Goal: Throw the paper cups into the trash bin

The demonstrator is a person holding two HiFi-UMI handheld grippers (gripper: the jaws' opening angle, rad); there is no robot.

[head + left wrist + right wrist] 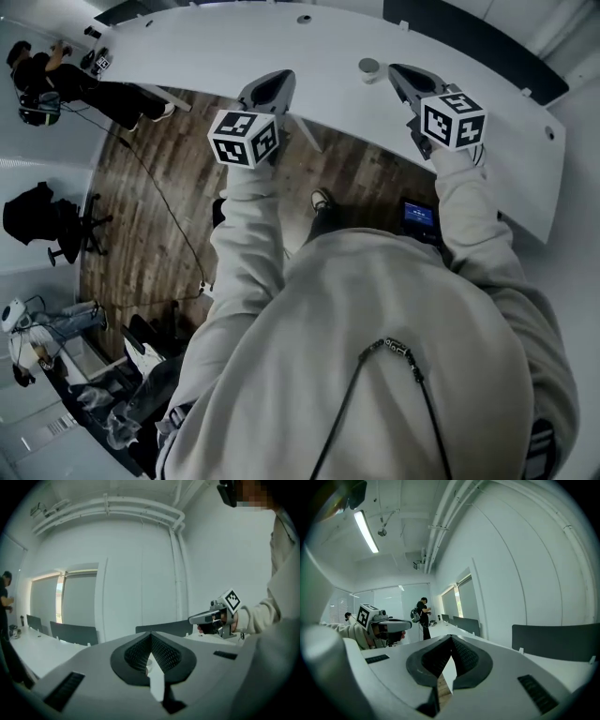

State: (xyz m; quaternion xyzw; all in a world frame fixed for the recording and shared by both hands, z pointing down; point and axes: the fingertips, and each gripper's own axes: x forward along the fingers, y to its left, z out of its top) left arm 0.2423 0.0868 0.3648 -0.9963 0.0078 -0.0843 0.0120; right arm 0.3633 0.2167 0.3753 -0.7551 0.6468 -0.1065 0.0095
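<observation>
Paper cup point(369, 67) stands just beside closed right gripper point(397, 72) (left gripper point(277, 79) closed too).

table point(234, 47): smooth matt white | floor point(150, 216): wood planks | sleeve point(248, 234): soft cloth

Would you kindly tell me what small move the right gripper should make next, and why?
Probably the right gripper should open its jaws. They are shut and empty, while the paper cup stands on the white table just left of that gripper's tip in the head view. The jaws must part before they can close around it.
</observation>
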